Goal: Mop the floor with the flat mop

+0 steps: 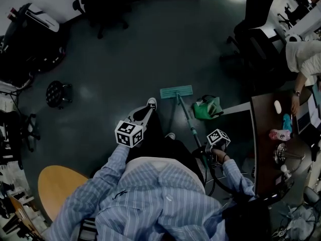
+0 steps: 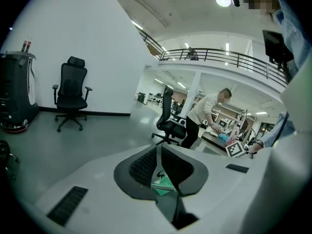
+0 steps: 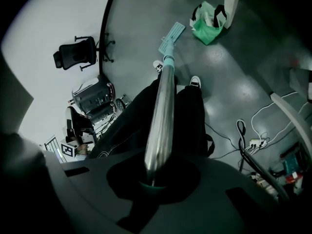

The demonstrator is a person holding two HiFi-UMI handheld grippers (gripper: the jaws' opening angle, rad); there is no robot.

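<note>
The flat mop's teal head lies on the dark floor ahead of my feet. Its metal pole slants back to my right gripper, which is shut on the upper end. In the right gripper view the shiny pole runs from the right gripper down to the mop head. My left gripper hangs over my legs, away from the mop. In its own view the left gripper has its jaws together, holding nothing.
A green bag sits on the floor right of the mop head. A brown desk with a person leaning over it stands at the right. Office chairs, a black stool, a round wooden table and floor cables surround me.
</note>
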